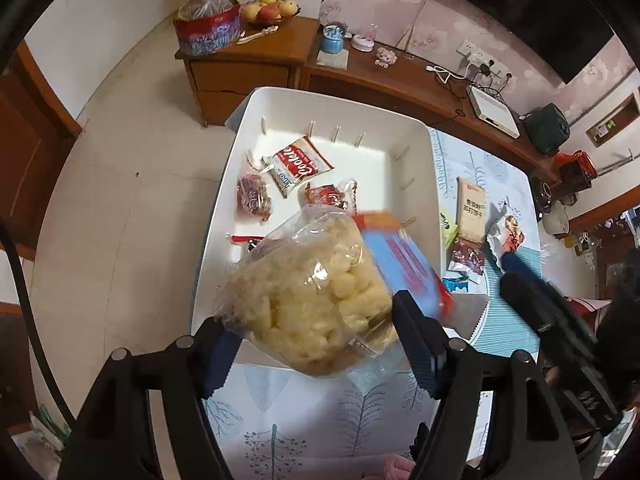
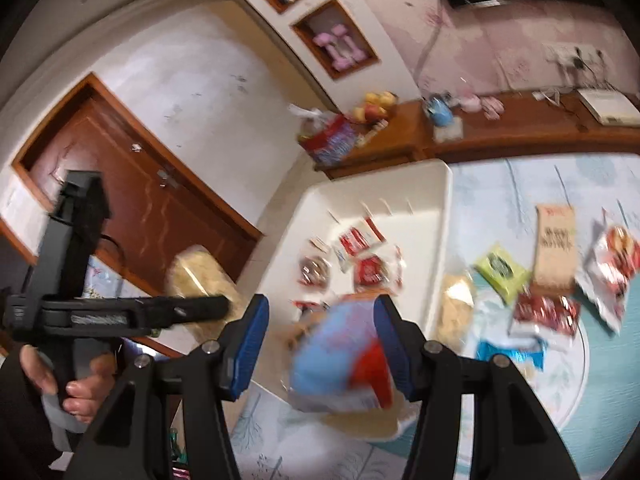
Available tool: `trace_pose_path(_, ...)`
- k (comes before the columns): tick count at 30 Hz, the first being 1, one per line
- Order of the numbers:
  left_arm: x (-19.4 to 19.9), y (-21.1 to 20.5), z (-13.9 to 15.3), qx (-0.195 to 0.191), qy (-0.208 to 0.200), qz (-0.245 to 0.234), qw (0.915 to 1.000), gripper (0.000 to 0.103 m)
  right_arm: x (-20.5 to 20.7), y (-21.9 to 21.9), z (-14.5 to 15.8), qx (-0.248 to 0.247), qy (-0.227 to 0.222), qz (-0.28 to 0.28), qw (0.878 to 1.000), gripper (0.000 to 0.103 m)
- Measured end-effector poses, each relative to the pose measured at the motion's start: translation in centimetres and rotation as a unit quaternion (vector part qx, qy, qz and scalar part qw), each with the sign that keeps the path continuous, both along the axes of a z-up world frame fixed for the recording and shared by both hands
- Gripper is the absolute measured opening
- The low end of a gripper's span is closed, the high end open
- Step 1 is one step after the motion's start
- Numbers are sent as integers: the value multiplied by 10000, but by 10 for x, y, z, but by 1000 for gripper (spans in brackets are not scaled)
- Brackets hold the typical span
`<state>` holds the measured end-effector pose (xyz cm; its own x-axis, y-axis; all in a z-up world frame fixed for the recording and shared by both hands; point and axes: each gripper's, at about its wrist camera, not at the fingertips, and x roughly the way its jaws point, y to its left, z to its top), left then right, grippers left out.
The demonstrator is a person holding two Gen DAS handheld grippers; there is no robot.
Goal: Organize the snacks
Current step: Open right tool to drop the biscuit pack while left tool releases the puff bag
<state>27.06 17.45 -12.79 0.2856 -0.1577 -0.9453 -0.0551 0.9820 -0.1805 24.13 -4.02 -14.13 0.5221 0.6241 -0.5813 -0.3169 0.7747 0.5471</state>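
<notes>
Above the near end of the white tray [image 1: 256, 104], the left gripper [image 1: 316, 344] is pinching a clear bag of pale puffed snacks [image 1: 312, 296], its blue pads pressing into the crinkled plastic on both sides so the bag is hanging over the tray's near rim. Beside it, the right gripper [image 2: 320, 344] is carrying a blue and red packet [image 2: 340, 356]; the packet is sitting between the jaws, touching at least the right pad, though motion blur is making it hard to say how firmly both pads are biting. Several small wrapped snacks [image 1: 300, 168] are already lying on the tray floor, while more packets [image 2: 548, 308] are waiting on the patterned tablecloth [image 1: 340, 412] to the tray's right. Both loads are crowding the same corner, so the likeliest trouble is one bag knocking the other, or the slippery film sliding out of the pads before it is over the tray. A bulky puff bag dropped at the rim could also tip outward onto the table, or crush if squeezed harder.
</notes>
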Motion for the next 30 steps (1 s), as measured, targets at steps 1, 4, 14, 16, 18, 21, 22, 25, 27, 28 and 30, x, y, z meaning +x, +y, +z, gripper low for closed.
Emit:
trace_pose_path(1, 0, 1, -2, -15, 16, 24, 10000, 75, 1, 0, 5, -30, -63, 19, 10000, 55)
trace_pose_path(4, 0, 4, -3, -101, -12, 64, 9999, 78, 4, -3, 12, -136, -147, 18, 9998, 55)
trace_pose_path(14, -2, -9, 4, -214, -191, 116, 9995, 84, -4, -35, 6, -275, 101, -283, 9992, 55)
trace_pose_path(16, -6, -18, 7, -255, -287, 98, 9992, 84, -6, -44, 6, -241, 159, -335, 9990, 55)
trace_pose_path(18, -12, -28, 12, -311, -457, 105, 9984, 84, -10, -52, 6, -297, 181, -395, 9986, 55)
trace_pose_path(21, -19, -44, 20, -314, -797, 85, 9963, 84, -13, -67, 5, -371, 267, -502, 9977, 55)
trace_pose_path(22, -21, -50, 22, -276, -876, 55, 9958, 84, -14, -72, 4, -390, 293, -534, 9974, 55)
trace_pose_path(25, -26, -70, 29, -165, -1039, -70, 9944, 84, -18, -88, 0, -513, 392, -634, 9959, 55)
trace_pose_path(27, -29, -83, 32, -165, -1146, -160, 9931, 84, -21, -99, -3, -579, 489, -688, 9947, 55)
trace_pose_path(28, -30, -91, 34, -196, -1209, -216, 9922, 84, -21, -105, -5, -584, 536, -712, 9943, 55)
trace_pose_path(30, -30, -104, 37, -208, -1311, -303, 9907, 84, -23, -119, -9, -552, 685, -774, 9931, 55)
